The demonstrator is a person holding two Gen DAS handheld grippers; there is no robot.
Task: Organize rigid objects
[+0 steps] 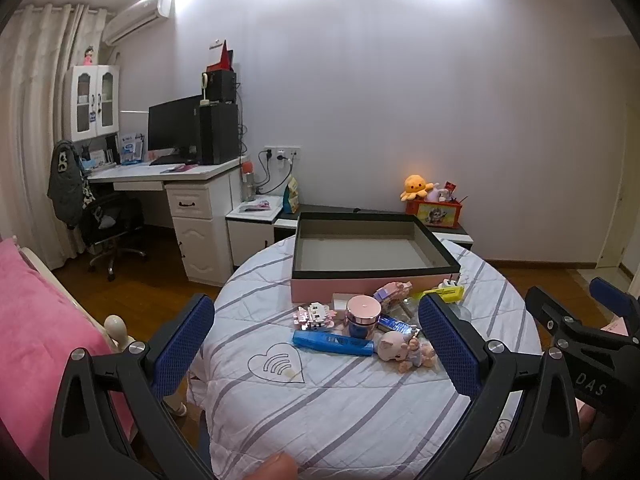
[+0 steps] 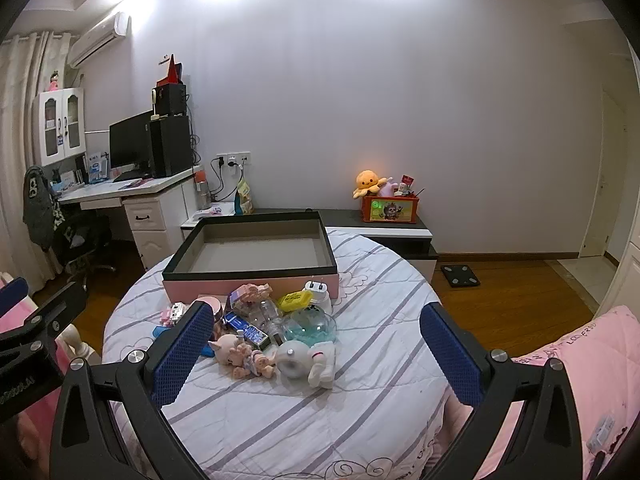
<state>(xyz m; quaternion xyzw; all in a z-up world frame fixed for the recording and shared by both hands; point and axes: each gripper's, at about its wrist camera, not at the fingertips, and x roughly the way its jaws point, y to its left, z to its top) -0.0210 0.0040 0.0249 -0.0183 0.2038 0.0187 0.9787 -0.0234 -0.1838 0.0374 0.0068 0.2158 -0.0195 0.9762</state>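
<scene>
Both my left tongs (image 1: 316,344) and right tongs (image 2: 316,354) gape wide, holding nothing. The clutter sits mid-desk (image 2: 360,420), just near of the empty box (image 2: 256,256). I'd take the pig figurine (image 2: 240,356) first: nearest, clear of neighbours.

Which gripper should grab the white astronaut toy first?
The right gripper, probably. In its view the white astronaut toy lies right between its open fingers. In the left gripper's view that toy is hidden behind a finger, and the pink pig figure sits nearer.
</scene>
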